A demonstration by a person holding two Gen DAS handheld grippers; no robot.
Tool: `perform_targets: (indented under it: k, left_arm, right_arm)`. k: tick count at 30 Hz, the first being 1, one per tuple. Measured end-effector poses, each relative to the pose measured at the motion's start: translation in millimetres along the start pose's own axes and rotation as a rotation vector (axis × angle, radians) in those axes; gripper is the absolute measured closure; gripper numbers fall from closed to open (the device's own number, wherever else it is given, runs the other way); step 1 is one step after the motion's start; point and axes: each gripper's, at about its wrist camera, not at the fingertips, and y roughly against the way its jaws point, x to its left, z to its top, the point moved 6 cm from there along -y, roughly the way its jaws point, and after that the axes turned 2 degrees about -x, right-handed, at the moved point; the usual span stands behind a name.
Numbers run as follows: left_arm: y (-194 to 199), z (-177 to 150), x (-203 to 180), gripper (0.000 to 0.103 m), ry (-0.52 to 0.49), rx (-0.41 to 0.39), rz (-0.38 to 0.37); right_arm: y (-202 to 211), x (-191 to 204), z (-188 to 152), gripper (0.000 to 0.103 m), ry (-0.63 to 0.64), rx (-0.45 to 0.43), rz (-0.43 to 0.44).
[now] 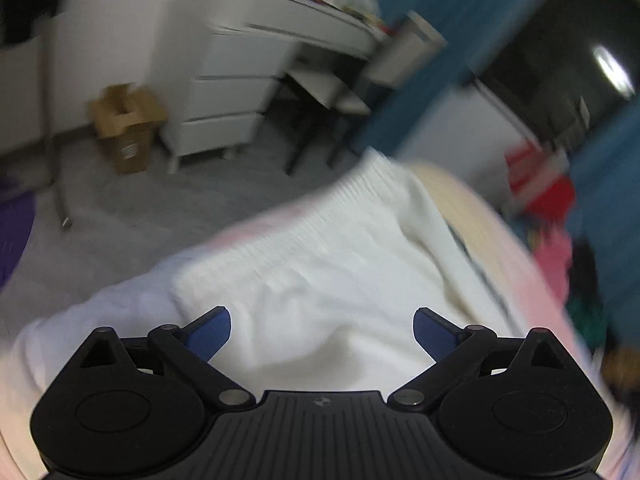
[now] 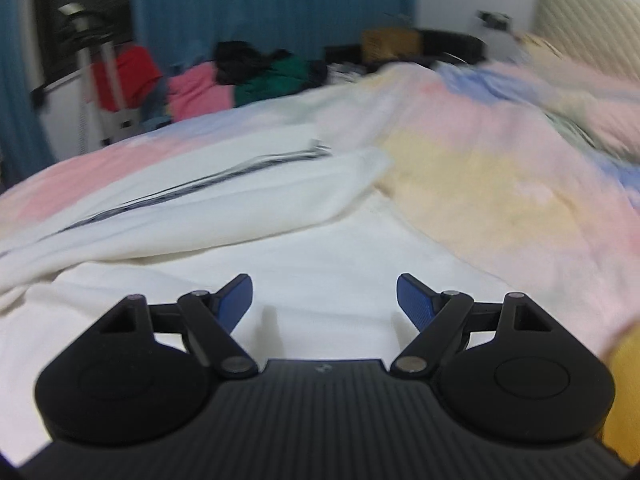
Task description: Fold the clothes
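Note:
A white knitted garment [image 1: 320, 256] lies spread on the bed, its ribbed hem toward the bed's far edge. My left gripper [image 1: 322, 334] hovers just above it, open, with nothing between its blue pads. In the right wrist view the same white garment [image 2: 320, 248] fills the foreground, with a folded-over sleeve or panel [image 2: 224, 196] carrying a thin dark stripe lying across it. Over the cloth my right gripper [image 2: 324, 300] is held open and empty. Both views are blurred by motion.
A pastel striped blanket [image 2: 480, 168] covers the bed. A heap of pink, green, black and red clothes [image 2: 240, 76] sits at the far side by blue curtains. White drawers [image 1: 224, 92], a cardboard box [image 1: 128, 128] and a chair [image 1: 332, 96] stand on the grey floor.

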Motion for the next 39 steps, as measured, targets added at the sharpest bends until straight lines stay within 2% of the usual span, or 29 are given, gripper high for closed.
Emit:
perform_targets:
  k: [2,5,7,11,18,19,24,25,26,27,30,32,36,37,39]
  left_arm:
    - [8.7,7.8,18.8,0.004,0.095,-0.032,0.013]
    - [11.4,9.3,36.9,0.004,0.175,-0.016,0.03]
    - [10.9,10.1,47.8,0.004,0.251,0.007,0.012]
    - [12.1,8.4,69.6,0.004,0.38,0.049,-0.027]
    - [-11.9,-9.5,75.3,0.004,0.469,0.156,-0.106]
    - [-15.8,-13.0,76.2,0.004,0.492,0.182,-0.121]
    - [-32.5,-31.6,79.3,0.006,0.613,0.299,-0.243]
    - [-33.3,-32.9,79.4,0.006,0.614,0.302,-0.249]
    - [-33.8,-33.8,79.3,0.006,0.613,0.303,-0.255]
    - [-33.9,-34.0,78.6,0.006,0.612,0.3,-0.262]
    - [-36.8,-34.6,75.7,0.011,0.596,0.301,-0.286]
    - [-40.0,-36.2,75.2,0.017,0.577,0.311,-0.265]
    - [-46.2,-35.8,78.5,0.029,0.563,0.298,-0.235]
    - [-47.0,-35.6,79.3,0.032,0.561,0.291,-0.227]
    - [-45.8,-34.1,77.5,0.051,0.543,0.276,-0.221]
  right_arm:
    - [1.8,-15.3,-1.7,0.022,-0.048,0.007,-0.023]
    - [1.9,-40.5,-3.6,0.022,-0.162,0.025,-0.039]
    - [-0.7,-57.5,-5.5,0.022,-0.265,0.051,-0.042]
    - [-3.5,-85.9,-17.4,0.022,-0.538,0.098,0.016]
    - [-24.0,-93.1,-44.0,0.021,-0.835,0.205,0.146]
    - [-27.7,-93.2,-47.0,0.021,-0.864,0.215,0.157]
    - [-39.2,-69.5,-33.8,0.025,-0.705,0.169,0.191]
    - [-38.9,-64.7,-30.8,0.028,-0.683,0.153,0.202]
    - [-37.3,-62.0,-27.3,0.037,-0.686,0.127,0.227]
    - [-35.6,-59.6,-23.6,0.04,-0.688,0.102,0.251]
    - [-34.6,-64.8,-16.4,0.052,-0.75,0.069,0.296]
    - [-41.7,-66.6,-19.6,0.069,-0.738,0.091,0.256]
    - [-49.7,-73.2,-23.5,0.086,-0.705,0.105,0.179]
    - [-49.0,-76.4,-23.4,0.094,-0.703,0.097,0.163]
    - [-47.7,-82.8,-23.2,0.096,-0.699,0.079,0.132]
